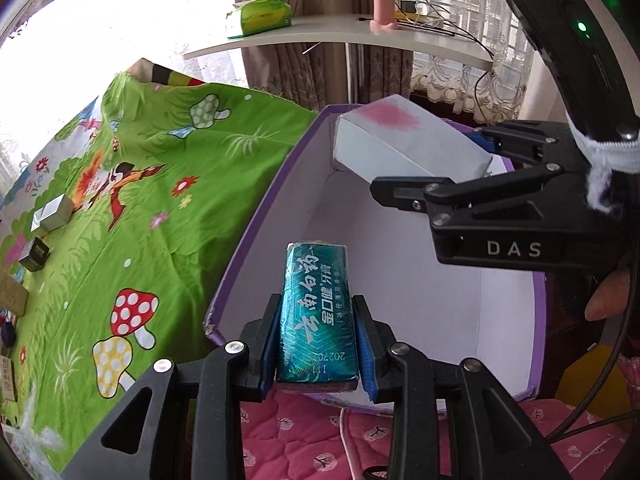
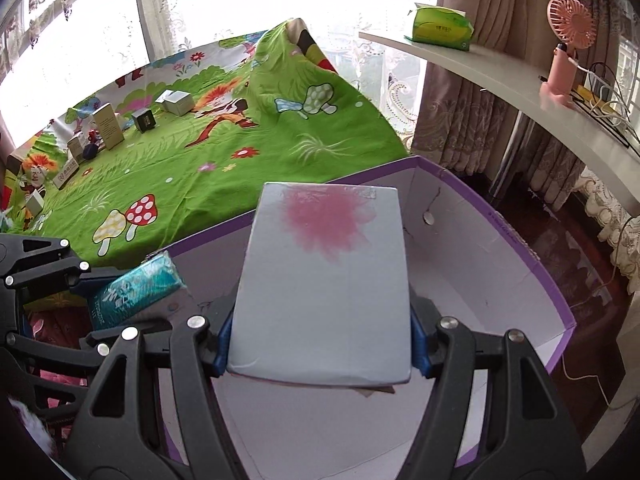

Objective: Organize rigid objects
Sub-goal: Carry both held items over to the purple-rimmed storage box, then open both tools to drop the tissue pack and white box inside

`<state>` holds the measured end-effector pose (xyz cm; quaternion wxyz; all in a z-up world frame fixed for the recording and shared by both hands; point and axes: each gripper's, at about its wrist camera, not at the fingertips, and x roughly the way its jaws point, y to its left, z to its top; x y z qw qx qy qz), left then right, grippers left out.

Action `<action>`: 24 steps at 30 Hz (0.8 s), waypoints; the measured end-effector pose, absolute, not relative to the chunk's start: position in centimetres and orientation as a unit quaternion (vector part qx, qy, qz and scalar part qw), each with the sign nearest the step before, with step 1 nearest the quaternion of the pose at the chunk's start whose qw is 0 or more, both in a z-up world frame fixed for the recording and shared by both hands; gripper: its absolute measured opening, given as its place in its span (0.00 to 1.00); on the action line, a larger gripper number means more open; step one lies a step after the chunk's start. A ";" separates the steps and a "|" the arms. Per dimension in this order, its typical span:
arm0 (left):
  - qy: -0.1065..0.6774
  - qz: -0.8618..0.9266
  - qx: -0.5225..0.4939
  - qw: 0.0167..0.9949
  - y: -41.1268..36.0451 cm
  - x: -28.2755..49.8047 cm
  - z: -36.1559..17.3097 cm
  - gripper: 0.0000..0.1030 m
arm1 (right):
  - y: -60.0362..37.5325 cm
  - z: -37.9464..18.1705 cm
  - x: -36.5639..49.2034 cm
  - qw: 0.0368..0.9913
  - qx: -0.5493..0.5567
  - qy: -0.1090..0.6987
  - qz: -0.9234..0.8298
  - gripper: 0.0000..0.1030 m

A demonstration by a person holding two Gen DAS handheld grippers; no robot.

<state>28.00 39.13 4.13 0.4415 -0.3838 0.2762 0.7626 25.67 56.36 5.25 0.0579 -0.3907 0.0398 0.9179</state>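
My left gripper (image 1: 316, 340) is shut on a teal toothpaste box (image 1: 316, 312) and holds it over the near corner of a purple cardboard box (image 1: 256, 216) with a white inside. In the right wrist view the same teal box (image 2: 136, 292) shows at the left, above the purple box's (image 2: 520, 240) rim. My right gripper (image 2: 320, 340) is shut on a pale grey box with a pink blotch (image 2: 324, 280), held above the purple box's open interior. That grey box (image 1: 404, 140) also appears at the far side in the left wrist view, in the right gripper (image 1: 472, 168).
A green cartoon bedsheet (image 2: 224, 160) covers the bed left of the purple box, with several small boxes (image 2: 108, 126) near its far edge. A white curved shelf (image 2: 520, 84) carries a tissue pack (image 2: 440, 26) and a pink fan (image 2: 564, 60). A pink quilt (image 1: 304, 440) lies below.
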 end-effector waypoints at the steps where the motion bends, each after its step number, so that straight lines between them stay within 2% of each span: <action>1: 0.276 0.757 -0.388 0.448 39.5 28.1 3.9 0.33 | 56.8 5.3 25.8 0.068 -0.391 0.034 0.917 0.68; 8: 0.245 0.737 -0.410 0.478 40.1 27.2 2.6 0.36 | 58.2 4.0 25.7 0.101 -0.427 0.015 0.898 0.68; 9: 0.238 0.728 -0.418 0.489 40.2 27.0 2.4 0.47 | 58.0 3.7 25.4 0.107 -0.440 0.002 0.892 0.68; 10: 0.233 0.724 -0.426 0.490 40.2 26.8 2.3 0.64 | 57.8 3.3 25.2 0.117 -0.448 -0.011 0.886 0.73; 11: 0.229 0.729 -0.426 0.485 40.0 26.6 2.2 0.70 | 57.6 3.1 25.1 0.126 -0.454 -0.022 0.882 0.80; 12: 0.222 0.736 -0.421 0.482 39.6 26.5 2.4 0.74 | 57.4 3.1 25.0 0.129 -0.455 -0.029 0.880 0.81; 16: 0.190 0.772 -0.395 0.460 36.4 25.2 3.8 0.74 | 56.1 4.0 24.8 0.115 -0.445 -0.044 0.887 0.82; 20: 0.157 0.845 -0.340 0.382 30.5 22.7 6.3 0.74 | 53.6 5.0 23.9 0.096 -0.433 -0.067 0.894 0.83; 24: 0.124 0.916 -0.294 0.243 22.3 19.7 8.1 0.85 | 49.7 5.4 22.7 0.054 -0.427 -0.074 0.899 0.83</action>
